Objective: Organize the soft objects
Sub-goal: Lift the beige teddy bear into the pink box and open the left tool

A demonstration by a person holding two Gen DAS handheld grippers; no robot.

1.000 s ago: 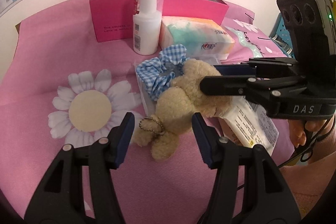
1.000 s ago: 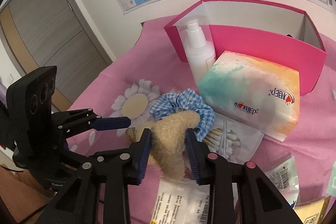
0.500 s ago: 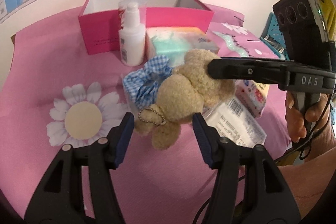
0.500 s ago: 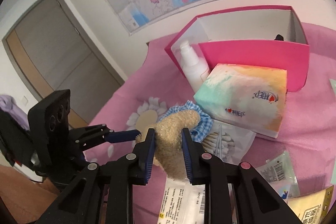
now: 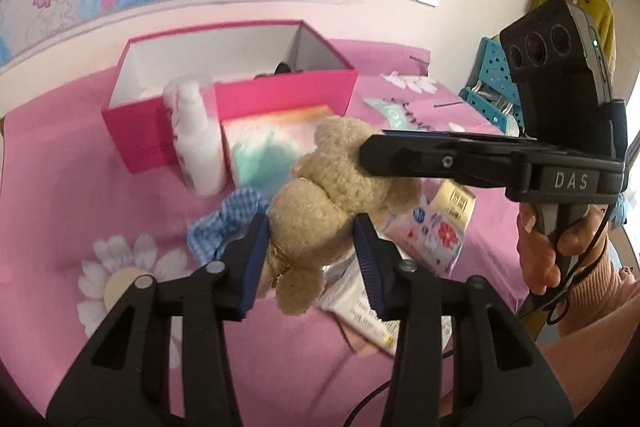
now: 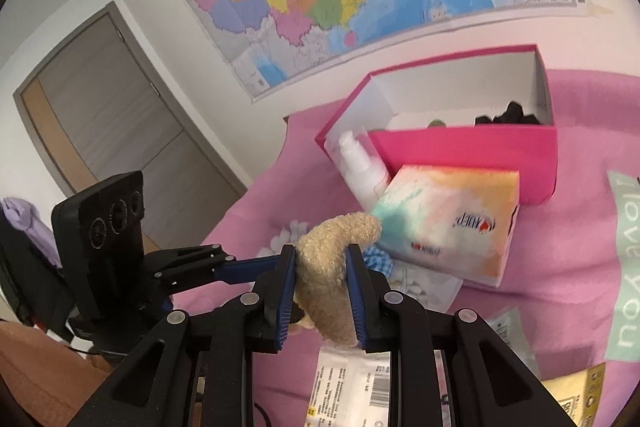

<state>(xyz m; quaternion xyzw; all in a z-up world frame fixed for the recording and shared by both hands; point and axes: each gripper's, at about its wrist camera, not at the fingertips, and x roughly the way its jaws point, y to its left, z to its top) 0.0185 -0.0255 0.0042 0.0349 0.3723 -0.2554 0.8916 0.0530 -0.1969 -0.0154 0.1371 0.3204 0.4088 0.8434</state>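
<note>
In the left wrist view, a white pump bottle point(image 5: 198, 151) stood left of centre, against the front wall of the open pink box point(image 5: 280, 93). Below it a blue gingham scrunchie point(image 5: 224, 223) lay on the pink flowered cloth point(image 5: 60, 187). At lower centre the left gripper point(image 5: 310, 261) had its fingers spread wide on either side of the tan teddy bear's point(image 5: 320, 211) body; whether the pads touched the plush I could not tell. The bear hung above the cloth in the middle of the frame, in front of a pastel tissue pack point(image 5: 268, 139). From the right edge the right gripper point(image 5: 370, 155) reached in level, its tip at the bear's head, a hand point(image 5: 552, 243) on its handle.

In the right wrist view, the right gripper point(image 6: 320, 291) at lower centre had its fingers pinching the bear point(image 6: 332, 267) firmly, the plush bulging between the blue pads point(image 6: 284, 295). The box point(image 6: 460, 147) sat at upper right
</note>
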